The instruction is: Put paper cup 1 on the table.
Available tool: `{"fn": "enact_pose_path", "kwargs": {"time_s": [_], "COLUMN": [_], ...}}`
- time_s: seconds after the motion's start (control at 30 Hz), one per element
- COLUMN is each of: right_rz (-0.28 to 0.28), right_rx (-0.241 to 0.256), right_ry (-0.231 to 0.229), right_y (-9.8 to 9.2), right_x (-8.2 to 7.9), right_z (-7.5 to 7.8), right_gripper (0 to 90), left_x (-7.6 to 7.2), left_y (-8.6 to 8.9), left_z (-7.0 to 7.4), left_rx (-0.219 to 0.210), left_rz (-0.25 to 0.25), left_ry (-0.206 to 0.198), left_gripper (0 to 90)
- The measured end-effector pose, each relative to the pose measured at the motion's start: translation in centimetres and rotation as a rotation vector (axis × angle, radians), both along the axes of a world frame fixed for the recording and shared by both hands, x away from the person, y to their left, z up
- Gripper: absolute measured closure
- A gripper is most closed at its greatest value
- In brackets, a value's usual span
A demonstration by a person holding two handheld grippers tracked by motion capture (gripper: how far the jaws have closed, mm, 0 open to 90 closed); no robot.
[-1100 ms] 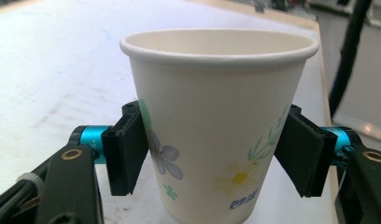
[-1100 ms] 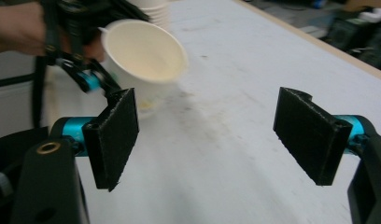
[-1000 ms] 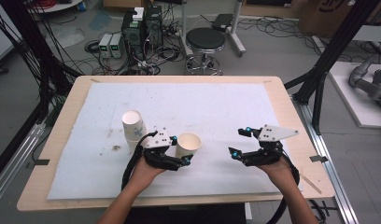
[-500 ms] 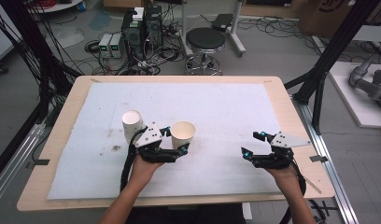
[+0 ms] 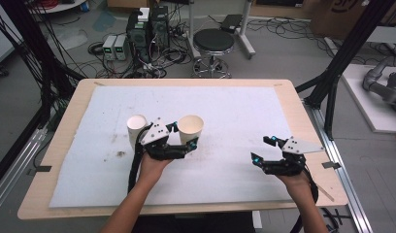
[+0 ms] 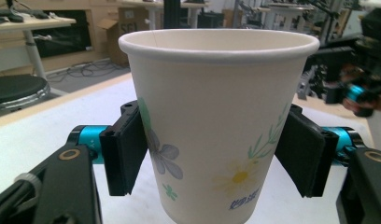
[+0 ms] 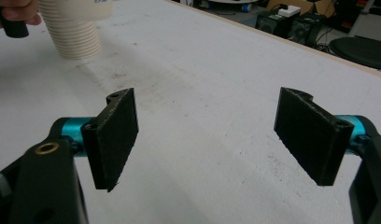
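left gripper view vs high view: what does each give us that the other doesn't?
Left gripper view alone: the flower print and blue lettering on the paper cup, and both pads pressed against its sides. High view alone: the stack of cups to the left of the held cup, the right tool open over the white mat, the stool behind the table. Shared: the cup upright, clamped in the left tool.

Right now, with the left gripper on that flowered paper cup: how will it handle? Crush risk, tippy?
The paper cup looks thin-walled, so probably light and easy to dent if the left gripper squeezes harder. Its base is narrower than its rim, so it may tip if set down carelessly. The wall looks smooth and tapered; it could slip downward between the pads.
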State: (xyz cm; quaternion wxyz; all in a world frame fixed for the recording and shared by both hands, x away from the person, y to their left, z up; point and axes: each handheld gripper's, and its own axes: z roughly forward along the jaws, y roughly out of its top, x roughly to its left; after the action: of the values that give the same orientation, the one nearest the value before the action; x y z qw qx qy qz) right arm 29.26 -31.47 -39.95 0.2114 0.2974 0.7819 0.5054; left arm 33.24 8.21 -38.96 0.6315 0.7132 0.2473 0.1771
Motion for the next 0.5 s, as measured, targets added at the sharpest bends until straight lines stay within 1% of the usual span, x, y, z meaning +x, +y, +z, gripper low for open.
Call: {"fn": "enact_pose_path", "kwargs": {"time_s": [0.1, 0.17, 0.3, 0.43, 0.5], "right_rz": [0.002, 0.002, 0.008, 0.015, 0.019], "right_rx": [0.000, 0.001, 0.001, 0.001, 0.003], "right_ry": [-0.004, 0.001, -0.002, -0.003, -0.001], "right_y": [0.0, 0.0, 0.1, 0.0, 0.0], "right_x": [0.1, 0.0, 0.1, 0.0, -0.1], "right_z": [0.0, -0.1, -0.1, -0.2, -0.2], "right_gripper": [22.5, 22.5, 22.5, 22.5, 22.5], "left_x": [1.1, 1.9, 3.4, 4.8, 5.2], "left_y": [-0.5, -0.9, -1.6, -1.9, -2.0], "left_z": [0.1, 0.1, -0.3, -1.3, -1.7], "left_rx": [-0.001, 0.009, 0.024, 0.048, 0.057], "left_rz": [0.019, 0.032, 0.073, 0.132, 0.154], "left_ry": [-0.008, -0.009, -0.016, 0.003, 0.013], "left_gripper": [30.2, 30.2, 30.3, 30.4, 30.3]}}
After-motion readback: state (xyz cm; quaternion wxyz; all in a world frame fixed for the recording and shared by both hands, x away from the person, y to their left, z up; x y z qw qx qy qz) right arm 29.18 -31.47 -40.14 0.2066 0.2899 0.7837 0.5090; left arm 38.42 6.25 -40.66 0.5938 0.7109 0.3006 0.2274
